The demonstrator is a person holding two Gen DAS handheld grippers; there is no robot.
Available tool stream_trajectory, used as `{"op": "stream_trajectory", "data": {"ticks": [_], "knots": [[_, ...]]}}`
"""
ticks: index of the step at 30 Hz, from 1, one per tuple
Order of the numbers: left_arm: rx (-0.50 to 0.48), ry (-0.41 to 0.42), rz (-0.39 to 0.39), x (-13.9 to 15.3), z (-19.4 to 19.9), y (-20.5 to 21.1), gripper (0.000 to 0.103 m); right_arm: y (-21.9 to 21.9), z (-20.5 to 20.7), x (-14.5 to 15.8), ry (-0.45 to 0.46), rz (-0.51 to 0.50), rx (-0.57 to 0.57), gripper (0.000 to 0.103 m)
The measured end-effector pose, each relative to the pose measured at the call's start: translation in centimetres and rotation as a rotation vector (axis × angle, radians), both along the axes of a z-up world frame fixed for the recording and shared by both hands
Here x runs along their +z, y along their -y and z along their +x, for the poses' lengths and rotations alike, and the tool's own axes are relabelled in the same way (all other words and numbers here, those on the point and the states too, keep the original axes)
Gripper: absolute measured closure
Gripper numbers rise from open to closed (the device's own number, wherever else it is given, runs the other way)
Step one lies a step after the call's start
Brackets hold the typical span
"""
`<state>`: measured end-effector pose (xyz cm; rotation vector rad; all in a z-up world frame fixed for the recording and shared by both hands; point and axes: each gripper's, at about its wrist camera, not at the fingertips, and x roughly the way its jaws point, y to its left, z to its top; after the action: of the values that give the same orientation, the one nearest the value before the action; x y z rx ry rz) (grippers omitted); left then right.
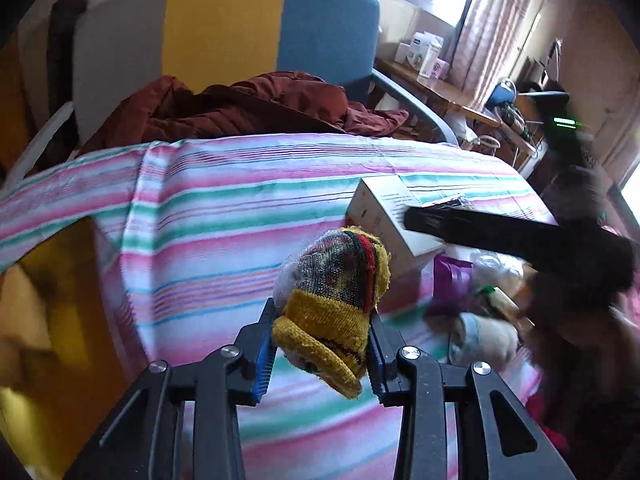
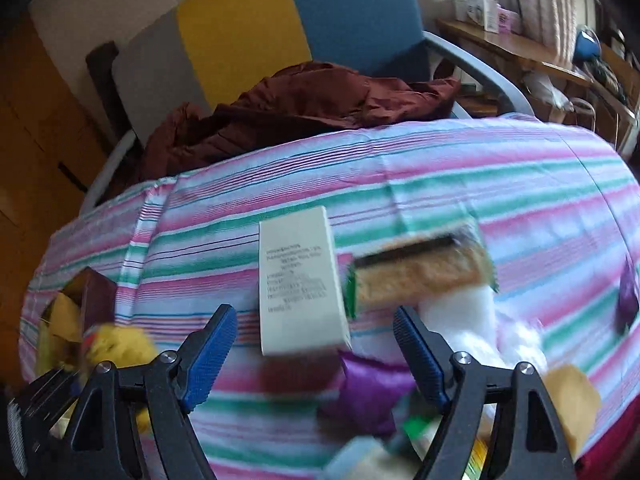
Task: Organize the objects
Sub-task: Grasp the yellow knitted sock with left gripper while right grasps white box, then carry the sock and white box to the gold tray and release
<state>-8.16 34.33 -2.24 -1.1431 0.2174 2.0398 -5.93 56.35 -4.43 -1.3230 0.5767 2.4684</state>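
Carrying the knitted yellow sock bundle (image 1: 340,312) clenched in the left gripper (image 1: 322,344) at lower centre, I'd keep the squeeze firm and set it on bare striped sheet (image 1: 224,216) — clear of the white box (image 2: 298,280) and purple pouch (image 2: 366,390) crowding the released right gripper (image 2: 316,354).

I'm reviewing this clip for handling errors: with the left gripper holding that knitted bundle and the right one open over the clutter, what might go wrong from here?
The left gripper pinches only the yellow cuff of the knitted sock bundle, so the heavier bulk above could slip or tip out. The open right gripper hovers over a crowded pile; closing might catch the purple pouch together with the white box, or nudge the box.
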Motion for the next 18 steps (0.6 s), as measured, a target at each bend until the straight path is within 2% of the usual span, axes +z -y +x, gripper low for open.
{"op": "stream_trajectory", "data": {"ticks": [2,4,5,8,18], "knots": [[0.015,0.009,0.007,0.2,0.2,1.3,0.064,0.3,-1.7,-0.9,0.023,0.009,0.025,0.022],[0.029,0.011,0.012,0.4,0.4,2.5,0.064,0.8,-2.9,-2.0,0.05,0.02,0.052,0.036],[0.038,0.013,0.016,0.5,0.4,3.4,0.064,1.1,-3.3,-2.5,0.072,0.034,0.057,0.051],[0.064,0.024,0.032,0.7,0.7,5.2,0.064,2.2,-3.2,-2.5,0.081,0.05,0.082,0.052],[0.132,0.044,0.052,1.0,1.8,9.5,0.064,8.5,0.6,1.5,-0.042,0.012,0.207,0.053]]}}
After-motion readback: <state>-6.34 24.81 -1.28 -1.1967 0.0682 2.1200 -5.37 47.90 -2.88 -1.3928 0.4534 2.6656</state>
